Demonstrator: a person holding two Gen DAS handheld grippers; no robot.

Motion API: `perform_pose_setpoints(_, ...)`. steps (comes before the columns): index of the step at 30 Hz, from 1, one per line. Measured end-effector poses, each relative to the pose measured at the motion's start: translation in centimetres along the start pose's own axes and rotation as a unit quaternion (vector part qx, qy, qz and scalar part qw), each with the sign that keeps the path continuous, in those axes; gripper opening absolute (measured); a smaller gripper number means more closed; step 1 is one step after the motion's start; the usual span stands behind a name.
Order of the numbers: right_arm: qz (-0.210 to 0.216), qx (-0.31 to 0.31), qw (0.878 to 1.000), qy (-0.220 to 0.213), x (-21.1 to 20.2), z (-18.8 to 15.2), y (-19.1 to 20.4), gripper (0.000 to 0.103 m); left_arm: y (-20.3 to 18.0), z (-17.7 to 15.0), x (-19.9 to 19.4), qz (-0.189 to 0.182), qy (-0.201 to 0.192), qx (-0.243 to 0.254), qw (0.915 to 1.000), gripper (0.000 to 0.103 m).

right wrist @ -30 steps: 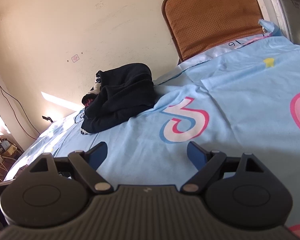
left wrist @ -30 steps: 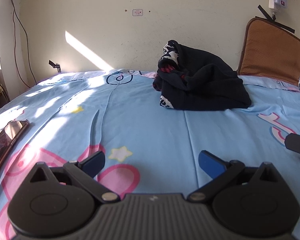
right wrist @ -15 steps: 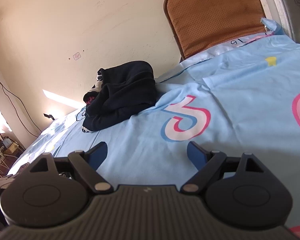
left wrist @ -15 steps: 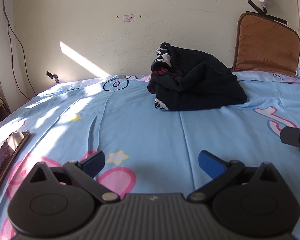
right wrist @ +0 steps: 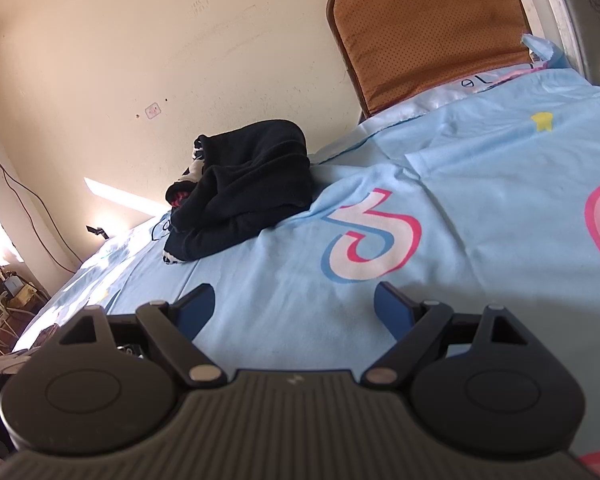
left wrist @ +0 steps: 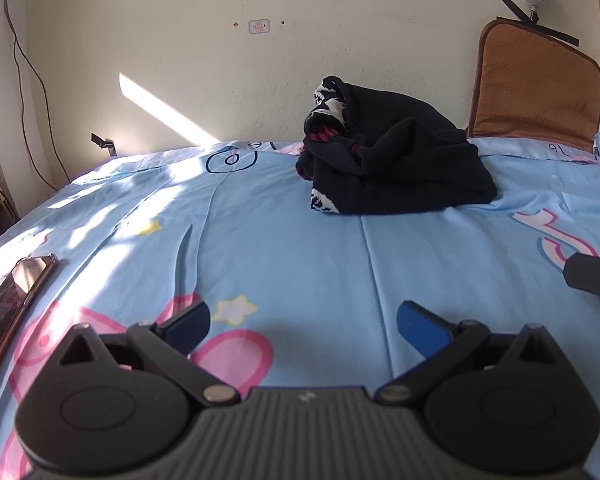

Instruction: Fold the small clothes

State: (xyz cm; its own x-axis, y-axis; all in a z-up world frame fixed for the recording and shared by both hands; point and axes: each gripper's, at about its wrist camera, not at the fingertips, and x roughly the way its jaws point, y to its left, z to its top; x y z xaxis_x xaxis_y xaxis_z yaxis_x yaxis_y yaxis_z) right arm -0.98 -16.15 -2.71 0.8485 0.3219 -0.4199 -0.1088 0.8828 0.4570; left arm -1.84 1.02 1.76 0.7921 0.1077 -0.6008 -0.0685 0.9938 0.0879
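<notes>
1. Hovering low over the bed (left wrist: 284, 240), my left gripper (left wrist: 302, 320) spreads its fingers empty; the black garment (left wrist: 396, 168) sits bunched near the bed's far edge, unreached.
2. Spreading its fingers too, my right gripper (right wrist: 294, 304) holds nothing and faces that garment (right wrist: 244, 192) from its right, so both can approach together.

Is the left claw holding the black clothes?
No, the left claw is open with nothing in it, and the black clothes lie in a heap farther away on the blue bedsheet.

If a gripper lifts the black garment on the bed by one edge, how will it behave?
The black garment lies crumpled in soft folds, so it is probably floppy and would unfurl and hang. It looks like thick knit, perhaps a little heavy. On the bed sheet, pushing would likely bunch it.
</notes>
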Motion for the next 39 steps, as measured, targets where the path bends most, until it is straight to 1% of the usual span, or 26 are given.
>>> perform_pose_setpoints(9,0.0,0.0,1.0,0.0,0.0,-0.02,0.05,0.089,0.28,0.14,0.27,0.006,0.01,-0.01,0.9999,0.103)
perform_pose_setpoints(20,-0.001,0.001,1.0,-0.003,-0.13,-0.05,-0.02,0.089,0.18,0.12,0.16,0.011,0.006,-0.007,0.9999,0.103)
perform_pose_setpoints(26,0.001,0.002,1.0,-0.004,-0.23,0.01,-0.11,0.089,-0.25,0.14,-0.15,0.01,-0.005,0.009,0.9999,0.103)
perform_pose_setpoints(29,0.001,0.002,1.0,-0.005,-0.25,0.01,-0.11,0.089,-0.58,0.11,-0.41,0.023,-0.012,0.019,0.9995,0.103)
perform_pose_setpoints(34,0.002,0.002,1.0,-0.005,-0.25,0.02,-0.1,0.089,-0.62,0.09,-0.65,0.031,-0.02,0.022,0.9991,0.103)
perform_pose_setpoints(39,0.001,0.002,1.0,-0.005,-0.26,0.02,-0.1,0.089,-0.45,-0.12,-0.2,0.036,0.008,0.02,0.9991,0.103)
